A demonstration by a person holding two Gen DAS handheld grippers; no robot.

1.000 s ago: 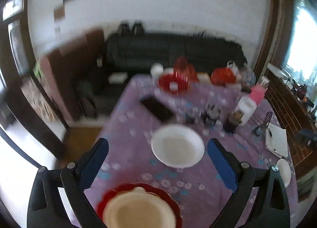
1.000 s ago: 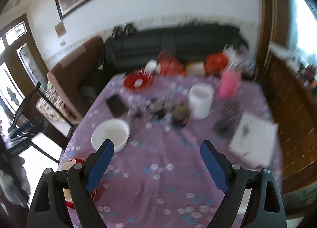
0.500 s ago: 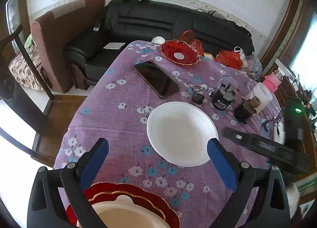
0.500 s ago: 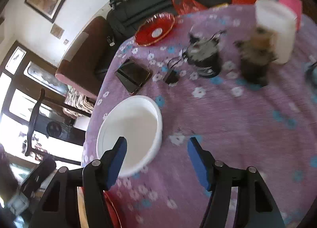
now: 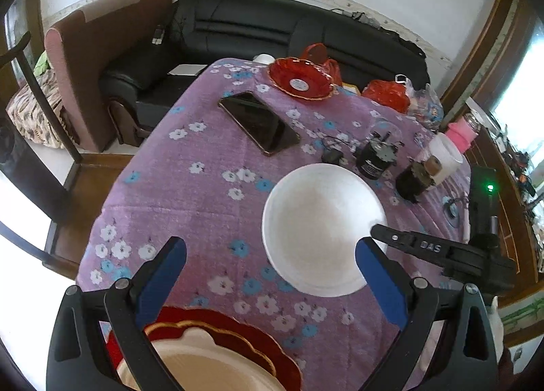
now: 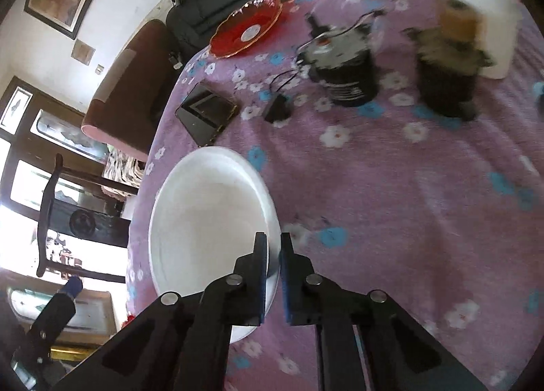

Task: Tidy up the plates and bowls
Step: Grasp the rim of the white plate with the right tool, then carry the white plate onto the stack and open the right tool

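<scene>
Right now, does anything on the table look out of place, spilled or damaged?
Nothing spilled or broken. Among the dishes lie non-tableware items: a phone, two motor-like parts with loose wires. The right gripper is pinched on the white bowl rim.

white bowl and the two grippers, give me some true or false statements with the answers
1. The right gripper is closed on the rim of the white bowl. True; its jaws have just been closing, one finger inside the rim and one outside.
2. The left gripper is clamped on the white bowl. False: its jaws stand wide open, holding nothing.
3. The phone lies face up on the purple floral tablecloth. True.
4. The white bowl sits stacked on the red plate. False: it rests on the tablecloth, apart from that plate.
5. The white bowl is full of food. False: it looks empty.
</scene>
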